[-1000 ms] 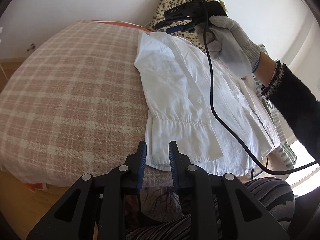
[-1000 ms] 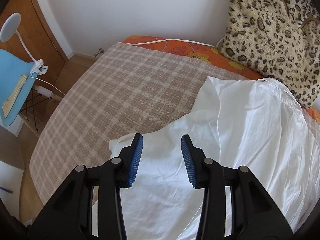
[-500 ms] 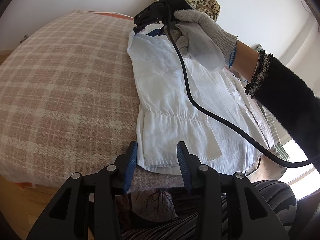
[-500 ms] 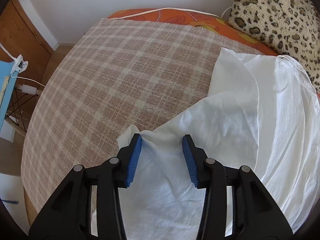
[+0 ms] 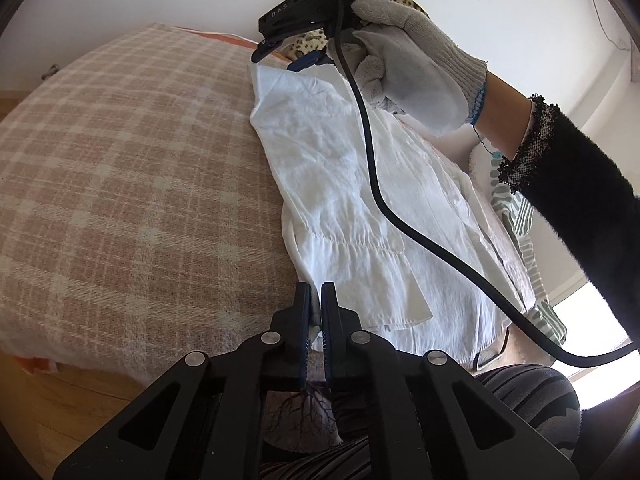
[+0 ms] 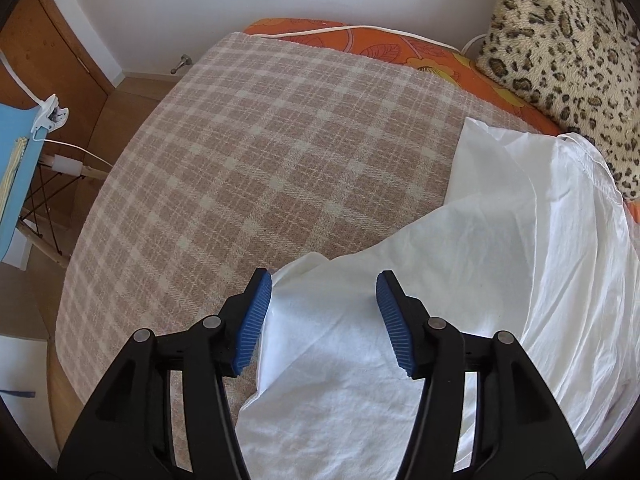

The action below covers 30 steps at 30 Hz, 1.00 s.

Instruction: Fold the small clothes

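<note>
Right wrist: right claw (image 6: 323, 306) released above white shirt (image 6: 460, 280), leopard cushion (image 6: 560, 40) beyond; left claw (image 5: 316, 308) clenched on hem

white garment (image 5: 352, 200): 1 | checked blanket (image 6: 280, 152): 1 | leopard-print cushion (image 6: 560, 48): 1 | tools: 2, left tool (image 5: 316, 312) and right tool (image 6: 324, 308) | gloved hand (image 5: 412, 64): 1 | black cable (image 5: 384, 208): 1 | blue chair (image 6: 12, 168): 1
</note>
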Motion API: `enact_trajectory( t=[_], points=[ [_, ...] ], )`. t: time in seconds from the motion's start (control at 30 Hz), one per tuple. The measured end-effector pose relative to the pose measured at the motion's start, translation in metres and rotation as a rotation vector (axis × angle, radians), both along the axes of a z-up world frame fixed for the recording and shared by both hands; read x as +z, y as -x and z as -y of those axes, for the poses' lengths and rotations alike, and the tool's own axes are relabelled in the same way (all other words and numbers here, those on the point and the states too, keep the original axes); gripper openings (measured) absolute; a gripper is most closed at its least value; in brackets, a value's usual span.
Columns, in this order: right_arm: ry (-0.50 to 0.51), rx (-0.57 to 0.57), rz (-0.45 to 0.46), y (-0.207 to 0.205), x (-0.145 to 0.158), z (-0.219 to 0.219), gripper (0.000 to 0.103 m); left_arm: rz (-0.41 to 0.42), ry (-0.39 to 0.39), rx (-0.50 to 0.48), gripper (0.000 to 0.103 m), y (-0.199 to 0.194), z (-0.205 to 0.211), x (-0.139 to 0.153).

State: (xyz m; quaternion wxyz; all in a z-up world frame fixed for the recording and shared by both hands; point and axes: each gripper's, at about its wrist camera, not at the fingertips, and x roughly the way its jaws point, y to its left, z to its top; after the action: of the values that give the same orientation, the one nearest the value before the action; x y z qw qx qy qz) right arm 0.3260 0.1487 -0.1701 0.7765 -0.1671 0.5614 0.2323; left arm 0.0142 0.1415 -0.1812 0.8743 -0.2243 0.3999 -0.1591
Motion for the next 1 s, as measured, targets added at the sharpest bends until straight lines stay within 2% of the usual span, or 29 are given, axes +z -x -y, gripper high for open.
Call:
enact_trajectory(
  t=[0.1, 0.2, 0.27, 0.33, 0.43, 0.63, 0.77, 0.8, 0.83, 0.9, 0.93, 1.0],
  points=[
    [0.048, -0.010, 0.019, 0.005, -0.004, -0.011, 0.058, 0.012, -0.019, -0.008, 0.004, 0.002, 0.004, 0.003],
    [0.103, -0.027, 0.121, 0.013, 0.008, -0.013, 0.058, 0.013, -0.026, -0.008, 0.004, 0.001, 0.006, 0.004],
    [0.054, -0.039, 0.077, 0.015, 0.016, -0.009, 0.062, 0.013, -0.027, -0.010, 0.004, 0.000, 0.006, 0.003],
    [0.038, -0.016, 0.034, 0.018, 0.017, -0.012, 0.071, 0.014, -0.017, -0.017, 0.004, 0.000, 0.008, 0.003],
    [0.104, 0.031, 0.045, 0.023, 0.006, -0.026, 0.074, 0.022, -0.019, -0.028, 0.004, -0.002, 0.012, 0.006],
    [0.265, -0.015, 0.089, 0.011, -0.030, -0.029, 0.074, 0.035, -0.032, -0.046, 0.003, 0.000, 0.018, 0.010],
    [0.225, -0.048, 0.070, 0.004, -0.036, -0.015, 0.064, 0.038, -0.035, -0.065, 0.003, -0.002, 0.022, 0.011],
    [0.217, -0.052, 0.071, 0.003, -0.035, -0.013, 0.056, 0.038, -0.032, -0.071, 0.003, -0.003, 0.024, 0.012],
    [0.212, -0.049, 0.071, 0.003, -0.035, -0.011, 0.042, 0.039, -0.031, -0.079, 0.002, -0.005, 0.026, 0.013],
    [0.192, -0.060, 0.055, 0.002, -0.033, -0.007, 0.021, 0.042, -0.029, -0.092, 0.002, -0.007, 0.029, 0.016],
    [0.184, -0.070, 0.053, 0.001, -0.032, -0.003, 0.016, 0.046, -0.031, -0.098, 0.002, -0.007, 0.031, 0.019],
    [0.144, -0.072, 0.050, 0.002, -0.027, 0.005, 0.012, 0.060, -0.044, -0.114, 0.002, -0.007, 0.034, 0.026]
  ],
)
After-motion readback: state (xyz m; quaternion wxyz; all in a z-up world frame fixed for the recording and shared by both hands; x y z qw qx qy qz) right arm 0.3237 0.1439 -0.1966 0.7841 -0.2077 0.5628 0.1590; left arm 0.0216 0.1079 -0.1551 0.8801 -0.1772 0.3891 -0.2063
